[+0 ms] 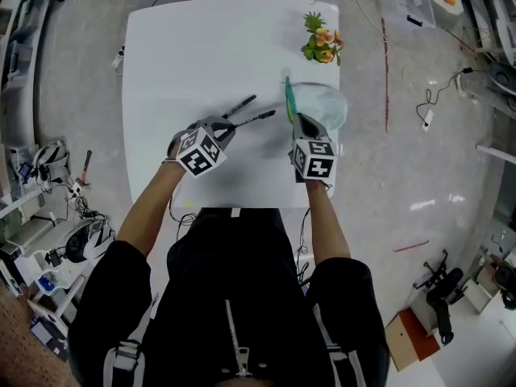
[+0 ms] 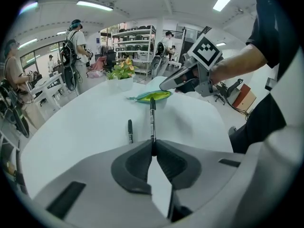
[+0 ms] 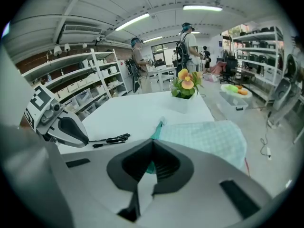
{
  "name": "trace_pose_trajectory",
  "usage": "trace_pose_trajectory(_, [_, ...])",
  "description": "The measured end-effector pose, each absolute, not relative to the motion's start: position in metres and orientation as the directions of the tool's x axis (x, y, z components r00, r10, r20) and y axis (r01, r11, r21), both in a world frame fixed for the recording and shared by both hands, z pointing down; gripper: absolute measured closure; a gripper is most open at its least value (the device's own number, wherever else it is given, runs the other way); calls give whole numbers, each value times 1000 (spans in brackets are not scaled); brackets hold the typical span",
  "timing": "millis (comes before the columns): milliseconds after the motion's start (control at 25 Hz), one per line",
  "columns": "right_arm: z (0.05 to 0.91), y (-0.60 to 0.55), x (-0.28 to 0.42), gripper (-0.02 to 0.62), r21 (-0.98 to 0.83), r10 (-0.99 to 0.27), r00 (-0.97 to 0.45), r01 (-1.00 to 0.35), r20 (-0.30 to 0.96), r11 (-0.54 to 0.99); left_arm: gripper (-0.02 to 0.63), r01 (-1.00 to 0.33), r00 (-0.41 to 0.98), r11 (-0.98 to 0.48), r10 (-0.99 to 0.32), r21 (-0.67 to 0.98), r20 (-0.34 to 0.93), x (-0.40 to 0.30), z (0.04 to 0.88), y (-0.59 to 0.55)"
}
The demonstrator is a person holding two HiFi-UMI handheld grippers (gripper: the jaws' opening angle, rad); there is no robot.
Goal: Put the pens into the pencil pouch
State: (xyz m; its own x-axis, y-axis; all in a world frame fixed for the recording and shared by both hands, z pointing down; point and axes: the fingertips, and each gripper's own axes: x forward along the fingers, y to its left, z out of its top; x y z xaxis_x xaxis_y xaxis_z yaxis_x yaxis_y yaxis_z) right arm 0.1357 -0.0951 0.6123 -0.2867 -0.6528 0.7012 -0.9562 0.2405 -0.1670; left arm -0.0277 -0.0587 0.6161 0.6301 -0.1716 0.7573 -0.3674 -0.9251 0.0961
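Gripping pen (image 2: 152, 122), left tool (image 2: 153, 144) clamped narrow; right tool (image 3: 152, 144) closed, apparently on pencil pouch (image 3: 204, 137) edge. Next: steer pen tip into pouch mouth.

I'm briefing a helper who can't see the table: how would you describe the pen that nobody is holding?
Start at the white table and find the left tongs, pointing towards the pale green pouch. Two black pens sit at their tip: the loose pen lies flat on the tabletop, farther from the person, while the held pen is clamped in the tongs.
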Motion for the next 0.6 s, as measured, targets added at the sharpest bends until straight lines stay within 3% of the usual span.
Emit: trace_pose_trajectory(600, [599,-98,142,588,-192,-668,-305,-952,679,240,558,-279,633,-953,-89,119,769,16,622,-78])
